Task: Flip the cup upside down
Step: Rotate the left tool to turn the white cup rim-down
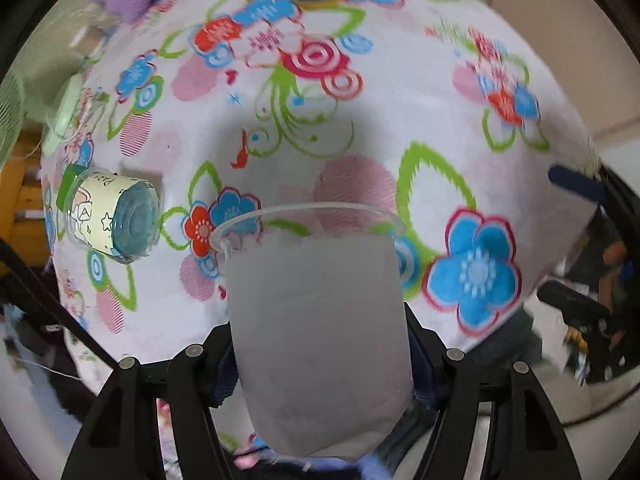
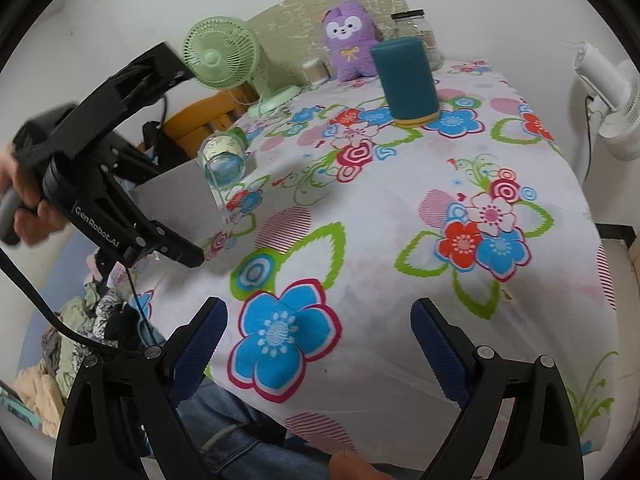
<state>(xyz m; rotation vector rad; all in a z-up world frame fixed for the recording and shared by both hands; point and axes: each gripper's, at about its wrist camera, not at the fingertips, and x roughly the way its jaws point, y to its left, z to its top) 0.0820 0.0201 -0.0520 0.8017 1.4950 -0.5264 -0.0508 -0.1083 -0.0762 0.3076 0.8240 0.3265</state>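
My left gripper (image 1: 320,364) is shut on a frosted clear plastic cup (image 1: 320,328), held above the near part of the flowered table with its rim (image 1: 308,216) pointing away from the camera. In the right wrist view the left gripper (image 2: 176,254) shows at the left with the cup (image 2: 188,200) lying sideways between its fingers, over the table's left edge. My right gripper (image 2: 320,344) is open and empty above the table's near edge.
A clear bottle with a pale label (image 1: 110,218) lies on its side at the table's left edge. A teal cylinder (image 2: 408,80), a purple plush toy (image 2: 348,44), a glass jar (image 2: 416,30) and a green fan (image 2: 222,56) stand at the back.
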